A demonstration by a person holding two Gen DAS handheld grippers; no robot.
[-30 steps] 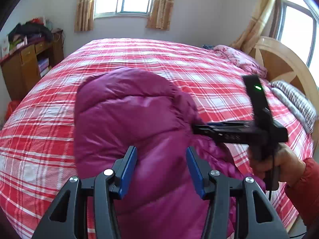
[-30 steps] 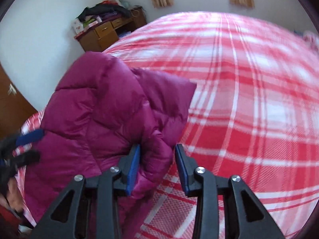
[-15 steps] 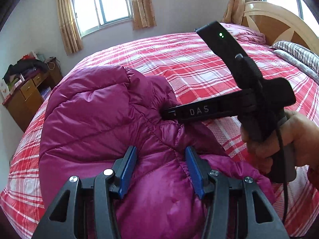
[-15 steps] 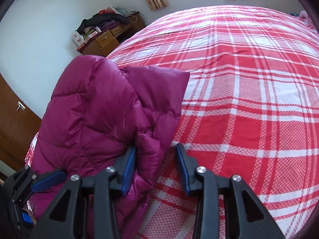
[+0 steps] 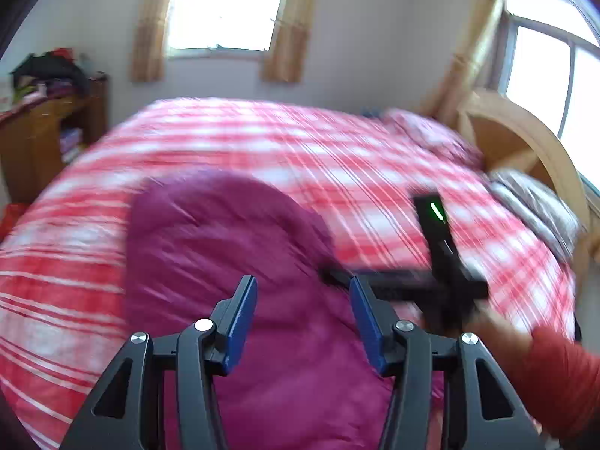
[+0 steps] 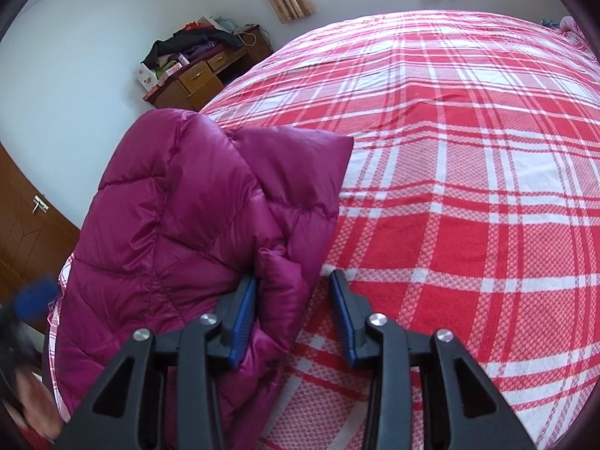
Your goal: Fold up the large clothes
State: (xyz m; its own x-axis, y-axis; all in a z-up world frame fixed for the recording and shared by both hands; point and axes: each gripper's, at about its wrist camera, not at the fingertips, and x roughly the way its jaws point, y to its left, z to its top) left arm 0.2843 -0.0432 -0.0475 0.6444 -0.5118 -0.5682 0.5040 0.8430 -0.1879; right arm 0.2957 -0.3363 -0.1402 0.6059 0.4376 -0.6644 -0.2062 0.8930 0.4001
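Observation:
A magenta puffer jacket (image 6: 180,225) lies folded in a thick bundle near the front edge of the bed; it also shows in the left wrist view (image 5: 232,247), blurred. My left gripper (image 5: 303,318) is open and empty, held above the jacket. My right gripper (image 6: 294,315) is open at the jacket's right edge, with a puffy fold (image 6: 279,285) lying between its jaws against the left pad. The right gripper's black body (image 5: 442,285) shows in the left wrist view, at the jacket's right side.
The bed has a red and white plaid cover (image 6: 468,150). A wooden headboard (image 5: 525,150) and striped pillow (image 5: 536,206) are at the right. A wooden desk (image 6: 195,78) piled with clothes stands by the wall. A brown door (image 6: 26,221) is at the left.
My left gripper has lifted and swung, so its view is blurred and looks further across the bed. The right gripper stays open at the jacket's right edge, barely moved.

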